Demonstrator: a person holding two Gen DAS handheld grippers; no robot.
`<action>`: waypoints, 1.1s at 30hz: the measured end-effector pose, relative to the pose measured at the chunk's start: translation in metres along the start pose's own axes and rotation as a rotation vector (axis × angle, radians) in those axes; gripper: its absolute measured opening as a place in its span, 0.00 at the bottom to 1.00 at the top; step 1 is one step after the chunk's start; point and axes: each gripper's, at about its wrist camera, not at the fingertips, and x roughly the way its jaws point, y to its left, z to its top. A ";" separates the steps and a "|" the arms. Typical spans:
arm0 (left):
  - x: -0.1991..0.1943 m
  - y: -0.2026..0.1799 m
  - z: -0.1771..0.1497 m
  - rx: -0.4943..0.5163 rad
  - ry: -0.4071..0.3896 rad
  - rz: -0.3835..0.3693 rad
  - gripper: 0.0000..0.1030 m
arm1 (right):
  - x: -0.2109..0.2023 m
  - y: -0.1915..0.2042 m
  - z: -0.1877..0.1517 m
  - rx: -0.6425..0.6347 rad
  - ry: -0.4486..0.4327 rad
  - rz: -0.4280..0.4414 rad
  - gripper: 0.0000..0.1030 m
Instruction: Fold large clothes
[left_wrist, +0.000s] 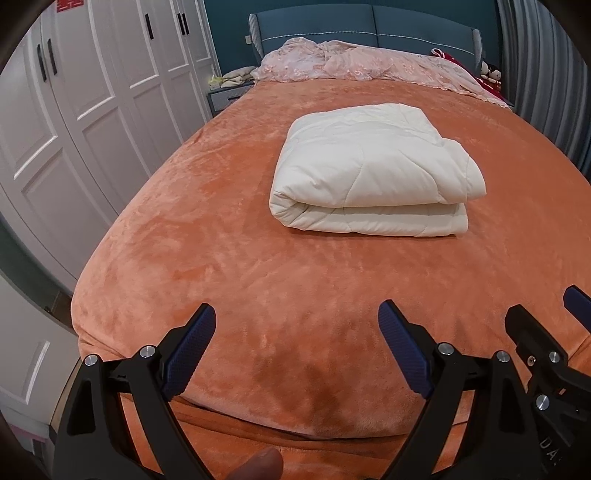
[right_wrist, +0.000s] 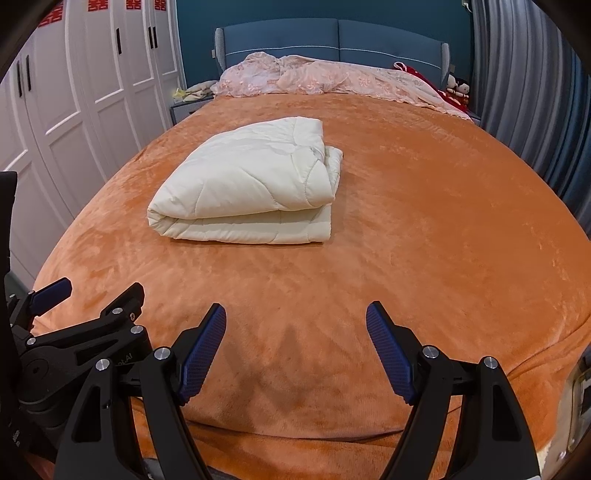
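Note:
A cream quilted blanket (left_wrist: 373, 170) (right_wrist: 251, 188) lies folded into a thick rectangular stack on the orange plush bed cover (left_wrist: 258, 266) (right_wrist: 424, 221), near the middle of the bed. My left gripper (left_wrist: 297, 317) hangs open over the foot of the bed, well short of the blanket, nothing between its blue pads. My right gripper (right_wrist: 295, 315) is likewise open and empty, beside the left one. In the left wrist view, the right gripper (left_wrist: 543, 314) shows at the right edge. The left gripper (right_wrist: 96, 291) shows at the left edge of the right wrist view.
A pink floral cover (left_wrist: 351, 62) (right_wrist: 314, 77) is bunched at the blue headboard (left_wrist: 369, 26) (right_wrist: 332, 37). White wardrobe doors (left_wrist: 74, 110) (right_wrist: 74, 92) line the left side. Grey curtains (left_wrist: 546, 74) (right_wrist: 524, 92) hang at the right. Small dolls (right_wrist: 458, 88) sit near the headboard's right end.

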 end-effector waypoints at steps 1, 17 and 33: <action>-0.001 0.000 -0.001 0.000 0.000 0.002 0.85 | 0.000 0.000 0.000 0.000 0.000 0.000 0.74; -0.008 0.000 -0.004 -0.001 -0.020 0.029 0.85 | -0.008 -0.001 -0.005 0.000 -0.011 -0.005 0.74; -0.012 -0.002 -0.005 0.002 -0.023 0.035 0.85 | -0.011 -0.003 -0.006 0.005 -0.014 -0.002 0.74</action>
